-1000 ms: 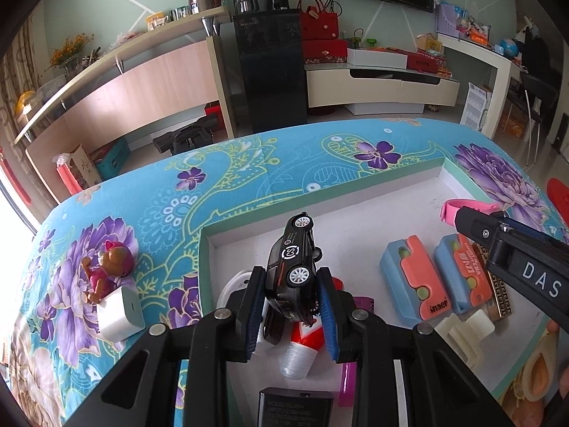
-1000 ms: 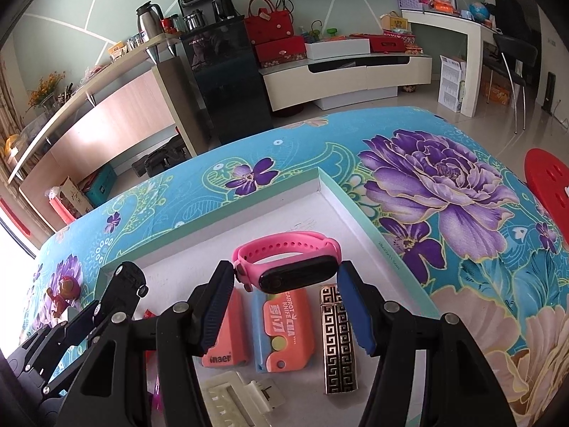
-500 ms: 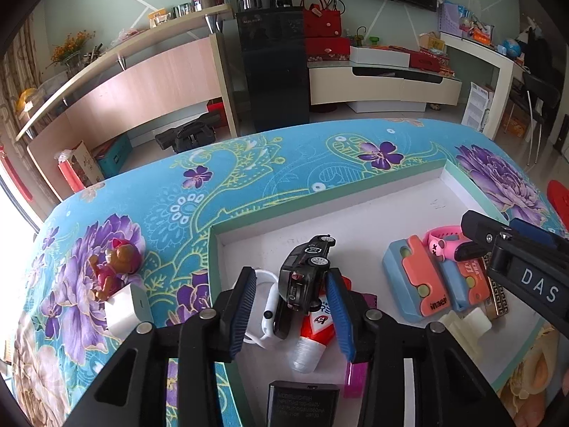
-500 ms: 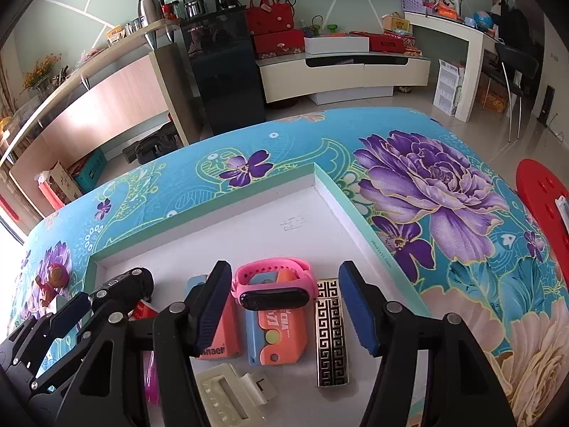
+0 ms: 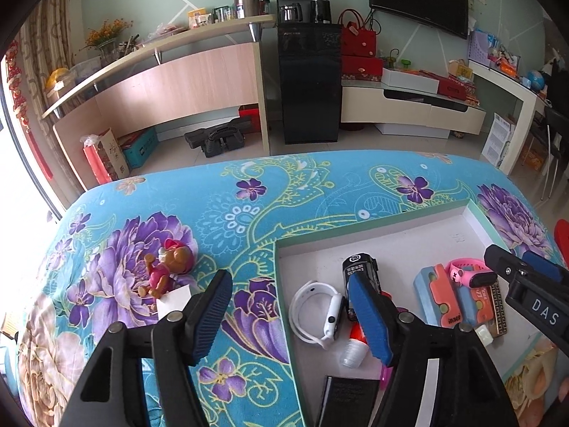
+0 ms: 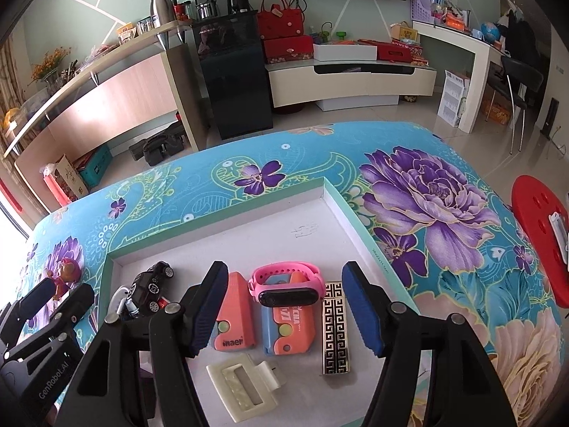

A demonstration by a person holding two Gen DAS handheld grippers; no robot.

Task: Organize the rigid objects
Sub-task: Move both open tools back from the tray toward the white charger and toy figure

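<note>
Left wrist view shows the left gripper (image 5: 290,316) spread wide with nothing between its pads; its jaws have just been opening, and the black toy car (image 5: 359,272) it let go lies in the white tray (image 5: 409,242) at lower centre, leaning on a red-capped tube (image 5: 354,343) beside a white smartwatch (image 5: 320,311). That perch looks unsteady to me: the right pad sits just beside the car, so a careless sideways pull could tip it or roll it onto the watch. Right wrist view shows the right gripper (image 6: 286,315) also released, its pads apart on either side of the pink wristband (image 6: 286,286), which rests on top of an orange-and-blue case (image 6: 288,327) in the middle of the frame. The band could slide off that case if a pad brushes it. Toward the left edge of the left wrist view, a small figurine (image 5: 167,267) is not yet in the tray.
</note>
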